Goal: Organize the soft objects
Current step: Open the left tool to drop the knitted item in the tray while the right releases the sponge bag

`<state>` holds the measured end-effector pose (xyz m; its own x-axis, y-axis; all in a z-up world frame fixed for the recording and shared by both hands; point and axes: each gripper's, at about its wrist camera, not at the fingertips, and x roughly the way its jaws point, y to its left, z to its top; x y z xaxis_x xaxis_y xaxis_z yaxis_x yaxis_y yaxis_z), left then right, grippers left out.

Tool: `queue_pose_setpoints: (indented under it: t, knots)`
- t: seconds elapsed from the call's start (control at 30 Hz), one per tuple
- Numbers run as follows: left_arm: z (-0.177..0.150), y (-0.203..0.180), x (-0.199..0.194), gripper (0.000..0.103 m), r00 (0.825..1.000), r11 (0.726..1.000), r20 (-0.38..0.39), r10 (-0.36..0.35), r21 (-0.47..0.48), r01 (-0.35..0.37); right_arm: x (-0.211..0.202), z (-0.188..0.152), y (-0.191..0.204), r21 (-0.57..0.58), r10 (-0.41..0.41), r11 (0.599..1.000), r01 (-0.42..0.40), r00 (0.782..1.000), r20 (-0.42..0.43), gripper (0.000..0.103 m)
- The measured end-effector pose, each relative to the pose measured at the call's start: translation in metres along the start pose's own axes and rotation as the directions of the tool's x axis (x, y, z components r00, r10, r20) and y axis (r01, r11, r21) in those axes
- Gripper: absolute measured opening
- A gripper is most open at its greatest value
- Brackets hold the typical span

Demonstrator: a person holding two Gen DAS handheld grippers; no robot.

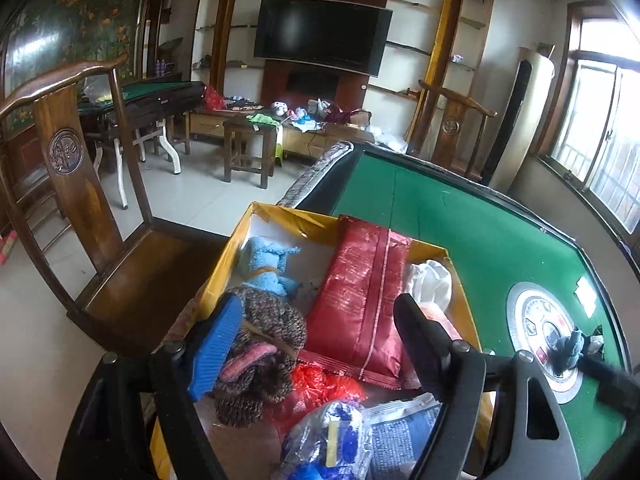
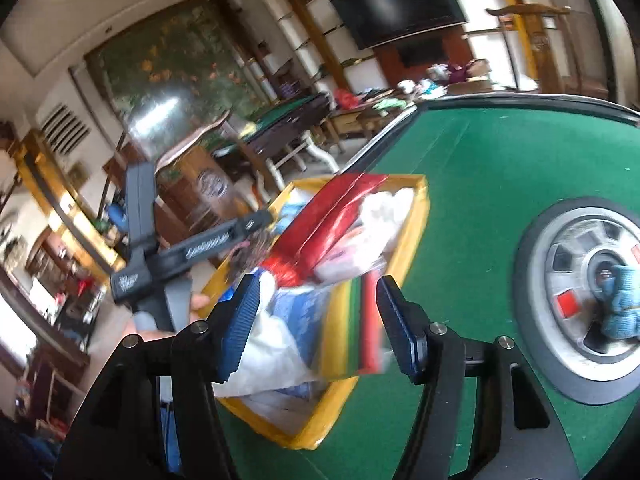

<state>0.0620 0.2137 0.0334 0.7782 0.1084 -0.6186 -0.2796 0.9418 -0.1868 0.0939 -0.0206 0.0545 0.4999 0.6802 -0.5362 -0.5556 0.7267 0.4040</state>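
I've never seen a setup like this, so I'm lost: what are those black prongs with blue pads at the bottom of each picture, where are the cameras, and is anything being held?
No robot here: a person holds a two-fingered gripper in each hand, each with a wide-angle camera looking along its fingers. One picture comes from the left gripper, the other from the right gripper.

Both look into a yellow box on a green table. Inside lie a red packet, a blue knitted bundle and a brown knitted piece. A small blue cloth item sits on the table's round centre dial.

Both grippers are open, gripping nothing, though the brown knit lies against the left one's blue pad.
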Motion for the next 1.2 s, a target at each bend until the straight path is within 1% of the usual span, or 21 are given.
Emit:
queue_pose_setpoints:
  t: [0.07, 0.17, 0.27, 0.3, 0.33, 0.43, 0.47, 0.5, 0.57, 0.6, 0.67, 0.7, 0.73, 0.77, 0.83, 0.87, 0.9, 0.93, 1.03, 1.1, 1.2]
  knots:
    - [0.000, -0.004, -0.004, 0.078, 1.000, 1.000, 0.016, -0.010, 0.009, 0.010, -0.013, 0.003, -0.014, 0.032, -0.057, 0.998, 0.056, 0.998, 0.039, 0.061]
    - [-0.001, -0.014, -0.010, 0.078, 0.997, 0.998, 0.030, -0.064, 0.030, 0.063, -0.039, 0.011, -0.059, 0.109, -0.215, 0.972, 0.207, 0.974, 0.065, 0.061]
    - [-0.004, -0.030, -0.019, 0.078, 0.994, 0.992, 0.056, -0.093, 0.090, 0.088, -0.057, 0.013, -0.114, 0.172, -0.393, 0.909, 0.380, 0.919, 0.045, 0.061]
    - [-0.004, -0.034, -0.022, 0.078, 0.993, 0.990, 0.066, -0.101, 0.103, 0.094, -0.061, 0.012, -0.137, 0.198, -0.454, 0.876, 0.441, 0.891, 0.023, 0.061]
    - [-0.005, -0.039, -0.024, 0.078, 0.990, 0.987, 0.075, -0.119, 0.119, 0.109, -0.063, 0.011, -0.152, 0.221, -0.475, 0.859, 0.461, 0.880, 0.011, 0.061]
    - [-0.008, -0.050, -0.028, 0.078, 0.985, 0.977, 0.077, -0.157, 0.161, 0.143, -0.060, 0.006, -0.191, 0.286, -0.490, 0.830, 0.479, 0.871, -0.037, 0.061]
    - [-0.008, -0.052, -0.028, 0.078, 0.984, 0.975, 0.076, -0.161, 0.169, 0.146, -0.057, 0.002, -0.198, 0.295, -0.484, 0.828, 0.476, 0.874, -0.051, 0.061]
    - [-0.009, -0.055, -0.028, 0.078, 0.983, 0.972, 0.073, -0.166, 0.180, 0.151, -0.054, -0.001, -0.200, 0.304, -0.453, 0.841, 0.449, 0.889, -0.059, 0.061]
    - [-0.011, -0.059, -0.029, 0.078, 0.983, 0.969, 0.070, -0.172, 0.192, 0.156, -0.046, -0.009, -0.197, 0.320, -0.328, 0.886, 0.335, 0.942, -0.077, 0.061]
    - [-0.011, -0.060, -0.030, 0.078, 0.981, 0.967, 0.069, -0.181, 0.196, 0.165, -0.041, -0.012, -0.187, 0.313, -0.232, 0.915, 0.255, 0.967, -0.109, 0.061]
    - [-0.011, -0.062, -0.031, 0.078, 0.978, 0.963, 0.061, -0.201, 0.194, 0.185, -0.041, -0.016, -0.169, 0.310, -0.062, 0.945, 0.105, 0.988, -0.145, 0.061]
    - [-0.012, -0.064, -0.030, 0.078, 0.976, 0.961, 0.057, -0.209, 0.194, 0.195, -0.049, -0.013, -0.159, 0.290, -0.017, 0.956, 0.053, 0.992, -0.125, 0.061]
    - [-0.013, -0.066, -0.030, 0.078, 0.975, 0.960, 0.052, -0.215, 0.196, 0.201, -0.059, -0.008, -0.156, 0.263, -0.045, 0.962, 0.069, 0.994, -0.096, 0.061]
    - [-0.014, -0.068, -0.029, 0.078, 0.975, 0.958, 0.048, -0.215, 0.204, 0.201, -0.073, -0.001, -0.157, 0.238, -0.120, 0.963, 0.129, 0.991, -0.053, 0.061]
    - [-0.016, -0.071, -0.029, 0.078, 0.976, 0.956, 0.044, -0.212, 0.216, 0.198, -0.098, 0.012, -0.175, 0.213, -0.379, 0.906, 0.365, 0.925, 0.027, 0.061]
    - [-0.017, -0.073, -0.028, 0.078, 0.976, 0.955, 0.040, -0.212, 0.220, 0.199, -0.103, 0.015, -0.189, 0.212, -0.501, 0.848, 0.485, 0.865, 0.024, 0.061]
    - [-0.017, -0.074, -0.028, 0.078, 0.977, 0.954, 0.036, -0.212, 0.222, 0.200, -0.103, 0.016, -0.207, 0.209, -0.610, 0.772, 0.600, 0.792, -0.021, 0.061]
    - [-0.017, -0.075, -0.028, 0.078, 0.977, 0.954, 0.036, -0.212, 0.224, 0.199, -0.102, 0.014, -0.222, 0.203, -0.644, 0.741, 0.640, 0.763, -0.056, 0.061]
    - [-0.018, -0.077, -0.030, 0.078, 0.975, 0.951, 0.040, -0.220, 0.229, 0.206, -0.100, 0.006, -0.247, 0.223, -0.624, 0.743, 0.631, 0.774, -0.111, 0.061]
    - [-0.018, -0.078, -0.033, 0.078, 0.972, 0.948, 0.045, -0.229, 0.238, 0.212, -0.103, 0.000, -0.246, 0.244, -0.569, 0.773, 0.586, 0.810, -0.143, 0.061]
    - [-0.019, -0.082, -0.037, 0.078, 0.966, 0.939, 0.047, -0.253, 0.252, 0.234, -0.117, -0.011, -0.231, 0.300, -0.404, 0.841, 0.451, 0.891, -0.206, 0.061]
